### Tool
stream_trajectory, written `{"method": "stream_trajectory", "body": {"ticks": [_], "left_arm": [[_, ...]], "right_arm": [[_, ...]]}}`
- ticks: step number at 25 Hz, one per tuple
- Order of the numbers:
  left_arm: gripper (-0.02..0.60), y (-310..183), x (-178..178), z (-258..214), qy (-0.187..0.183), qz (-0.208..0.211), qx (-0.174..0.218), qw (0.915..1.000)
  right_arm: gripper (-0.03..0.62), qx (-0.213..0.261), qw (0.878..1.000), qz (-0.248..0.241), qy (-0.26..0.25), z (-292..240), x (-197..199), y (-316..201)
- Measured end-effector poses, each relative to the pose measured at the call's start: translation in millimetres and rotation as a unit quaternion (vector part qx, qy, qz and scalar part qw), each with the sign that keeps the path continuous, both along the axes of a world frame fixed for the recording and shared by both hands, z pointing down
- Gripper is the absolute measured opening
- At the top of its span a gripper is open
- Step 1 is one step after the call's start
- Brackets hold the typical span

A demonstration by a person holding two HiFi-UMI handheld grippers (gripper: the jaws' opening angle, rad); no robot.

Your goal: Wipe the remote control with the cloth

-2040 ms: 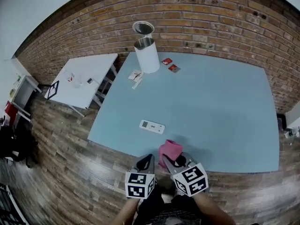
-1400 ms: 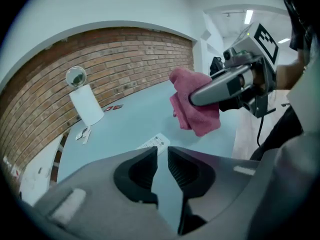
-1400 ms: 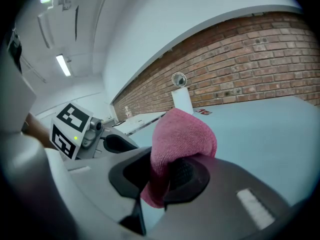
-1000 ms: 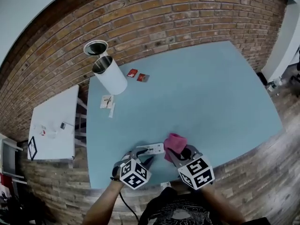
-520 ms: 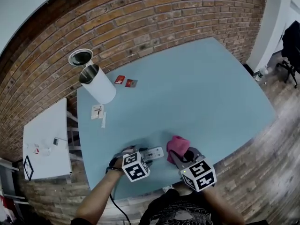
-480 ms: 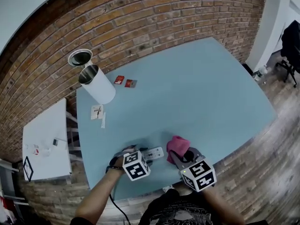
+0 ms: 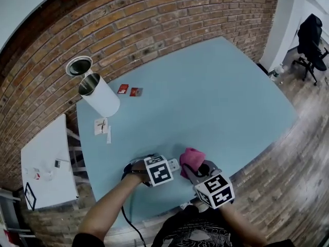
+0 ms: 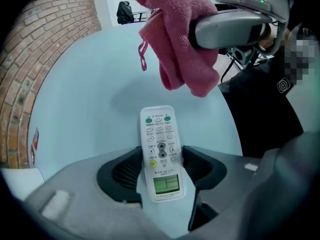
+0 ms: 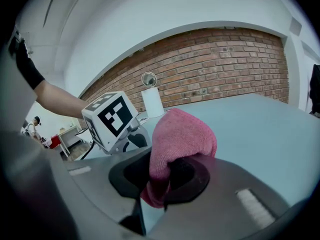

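Broadly, a red brick wall (image 7: 154,19) runs along the far side, and a large pale blue rectangular table (image 7: 216,96) stands against it. A smaller white side table (image 7: 46,163) stands to the left, apart from the blue one. At the blue table's far left corner a white cylindrical bin (image 7: 100,96) stands upright with its top open.

At the near edge, the left gripper (image 8: 162,156) points straight down at the tabletop. Its jaws have just been opening and now stand wide. They straddle the slim white remote control with grey buttons and a small green screen (image 8: 160,149), which lies flat on the table between the pads, screen end nearest the gripper. The pads flank its long sides without visibly squeezing it.

Just to the right, the right gripper (image 9: 167,169) is tilted down toward the table, its jaws pinched on the bunched pink terry cloth (image 9: 182,134). The cloth bulges out past the fingertips and hangs above the table, just right of the remote control's far end.
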State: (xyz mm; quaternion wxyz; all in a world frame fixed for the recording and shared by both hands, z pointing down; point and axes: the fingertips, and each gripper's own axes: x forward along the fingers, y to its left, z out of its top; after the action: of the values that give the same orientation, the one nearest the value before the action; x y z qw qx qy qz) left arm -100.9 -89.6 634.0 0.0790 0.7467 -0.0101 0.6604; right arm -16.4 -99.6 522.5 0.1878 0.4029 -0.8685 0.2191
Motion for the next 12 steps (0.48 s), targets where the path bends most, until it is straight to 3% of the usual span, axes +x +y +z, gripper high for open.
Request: {"method": "stream_trajectory", "body": {"ticks": [4,12], "left_arm": [[0.241,2,1,0,0.001,-0.007,-0.003,1.0],[0.233,-5,-2,-11,0.076,-0.084,0.01,0.9935]], "right_arm": [[0.064,0.003,1.0,0.01,-0.007,-1,-2,1],[0.064,0.024,0.999,0.039,-0.016,-16,9,-2]]}}
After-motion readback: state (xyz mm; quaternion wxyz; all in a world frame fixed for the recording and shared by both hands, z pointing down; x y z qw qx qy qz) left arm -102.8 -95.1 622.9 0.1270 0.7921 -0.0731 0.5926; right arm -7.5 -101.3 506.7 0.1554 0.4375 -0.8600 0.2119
